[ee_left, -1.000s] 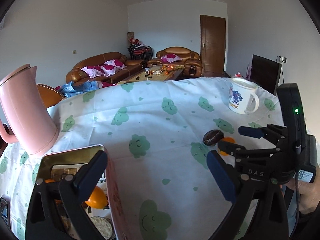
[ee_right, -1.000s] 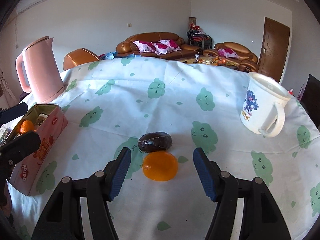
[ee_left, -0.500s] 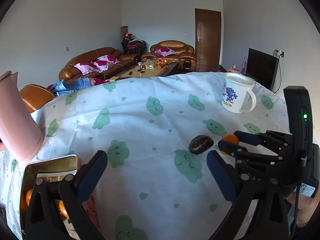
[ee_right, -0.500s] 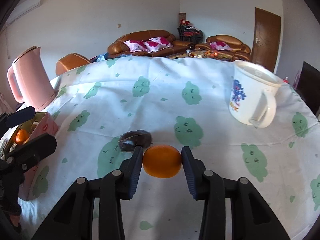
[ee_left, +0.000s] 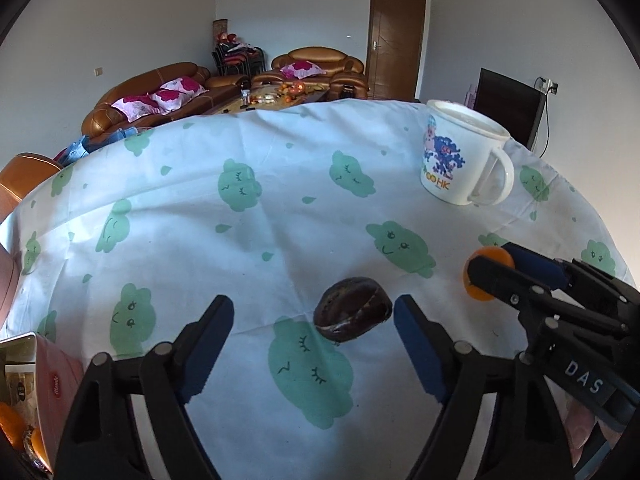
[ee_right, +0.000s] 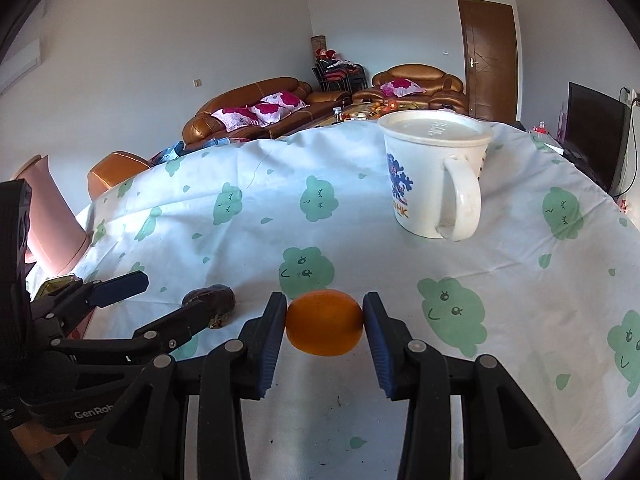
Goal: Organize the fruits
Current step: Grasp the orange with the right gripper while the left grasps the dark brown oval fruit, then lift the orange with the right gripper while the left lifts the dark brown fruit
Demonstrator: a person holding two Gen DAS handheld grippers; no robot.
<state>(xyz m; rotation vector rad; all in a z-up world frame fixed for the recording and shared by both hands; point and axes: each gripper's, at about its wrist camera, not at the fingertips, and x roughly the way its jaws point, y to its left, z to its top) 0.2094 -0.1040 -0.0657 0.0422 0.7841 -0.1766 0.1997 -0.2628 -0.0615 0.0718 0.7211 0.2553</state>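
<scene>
A dark wrinkled fruit [ee_left: 352,314] lies on the cloud-print tablecloth [ee_left: 248,240]. My left gripper [ee_left: 314,340] straddles it, and the fruit sits nearer the right-hand finger. The jaws are closing, but neither pad touches the fruit. My right gripper [ee_right: 325,308] is shut on an orange [ee_right: 324,322], one blue pad on each side. In the left wrist view that right gripper [ee_left: 490,258] reaches in from the right with the orange [ee_left: 486,280]. The right wrist view shows the left gripper [ee_right: 180,292] around the dark fruit [ee_right: 210,300].
A white lidded mug [ee_right: 432,176] with a blue print stands at the back right. At the left edge sit an open pink tin [ee_left: 56,392] holding oranges [ee_left: 10,424] and a pink kettle [ee_right: 48,220]. Sofas and a door lie beyond the table.
My right gripper closed on the orange and drew it away from the dark fruit. My left gripper swung from over the tin to the dark fruit, and its jaws have narrowed.
</scene>
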